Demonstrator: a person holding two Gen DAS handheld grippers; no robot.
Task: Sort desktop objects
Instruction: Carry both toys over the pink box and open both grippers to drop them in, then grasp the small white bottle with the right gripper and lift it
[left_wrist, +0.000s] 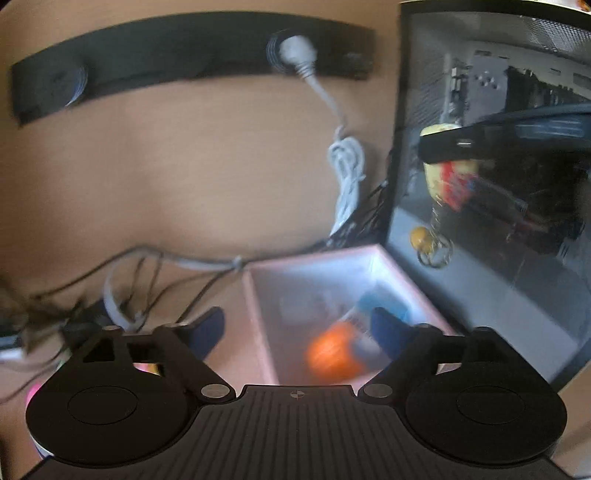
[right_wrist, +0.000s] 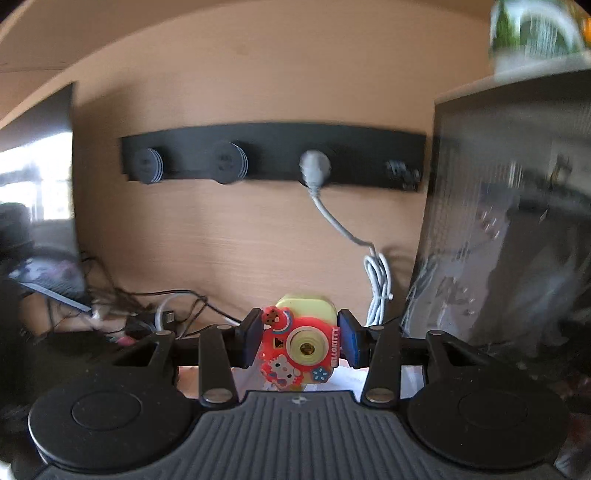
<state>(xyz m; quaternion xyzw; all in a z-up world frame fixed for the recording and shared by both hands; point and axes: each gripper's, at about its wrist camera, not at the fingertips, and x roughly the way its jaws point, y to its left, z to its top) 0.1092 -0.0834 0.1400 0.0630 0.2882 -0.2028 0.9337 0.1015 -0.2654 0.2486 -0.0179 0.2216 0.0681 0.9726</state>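
Right wrist view: right gripper (right_wrist: 301, 341) fingers clamp one toy camera (right_wrist: 297, 350); left gripper (left_wrist: 297, 328) gapes over one pink box (left_wrist: 258, 295).

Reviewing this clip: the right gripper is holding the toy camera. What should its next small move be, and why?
Probably carry it over and lower it toward the pink rectangular box. The right gripper is shut on the red and yellow Hello Kitty toy camera, held up in the air, and the box already holds sorted items.

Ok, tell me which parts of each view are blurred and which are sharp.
Left wrist view: motion-smeared throughout, the pink box and the orange object inside it soft. Right wrist view: the toy camera held by the right gripper is sharp; the power strip and right edge are smeared.
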